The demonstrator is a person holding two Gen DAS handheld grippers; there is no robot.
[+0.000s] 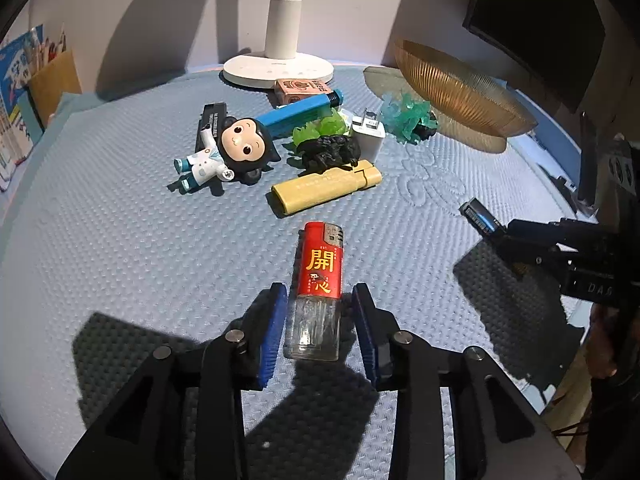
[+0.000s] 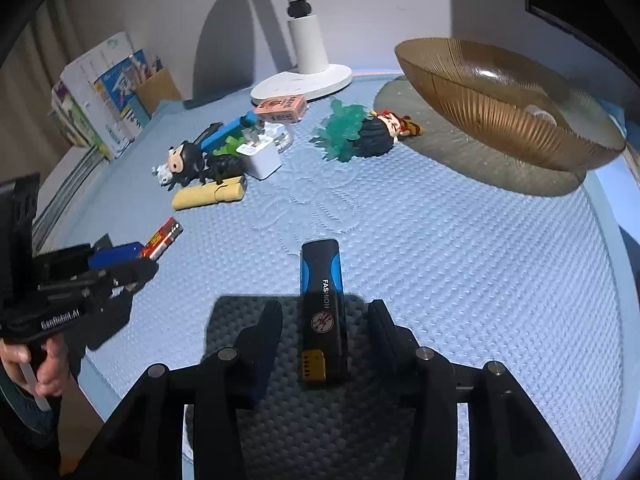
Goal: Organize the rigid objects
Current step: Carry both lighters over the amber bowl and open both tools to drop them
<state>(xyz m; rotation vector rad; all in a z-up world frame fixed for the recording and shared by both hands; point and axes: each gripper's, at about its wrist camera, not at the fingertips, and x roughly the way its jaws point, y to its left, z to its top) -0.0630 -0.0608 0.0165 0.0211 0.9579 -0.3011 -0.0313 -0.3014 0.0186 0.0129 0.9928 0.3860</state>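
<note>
Our left gripper [image 1: 320, 328] is spread, a blue pad on either side of the red lighter [image 1: 318, 292], which lies flat on the blue mat [image 1: 120, 240]. There is a gap between each pad and the lighter's clear lower body, so nothing is pinched. Our right gripper [image 2: 325, 334] is spread as well, straddling the black-and-blue lighter [image 2: 323, 308], which also lies on the mat with its gold end toward us; neither finger touches it.

Past the red lighter sits the main cluster. A yellow lighter [image 1: 326, 192] lies nearest. Behind it we see a dark figure [image 1: 330, 152] with green leaves, touching the white charger [image 1: 368, 136]. To the left of these lies the monkey doll [image 1: 228, 152], partly over a black lighter [image 1: 210, 124]. A blue lighter [image 1: 304, 114] runs diagonally behind the doll's head, and a pink box [image 1: 302, 90] sits just beside the lamp base [image 1: 278, 68].

Apart from that cluster, closer to the bowl, lies a figure [image 2: 380, 130] with teal spikes, dark hair and a red-and-yellow outfit. The amber ribbed bowl [image 2: 508, 108] stands at the far right of the mat, and from the right wrist view we can make out only a pale patch inside it. At the left edge, books [image 2: 104, 92] lean against the wall.
</note>
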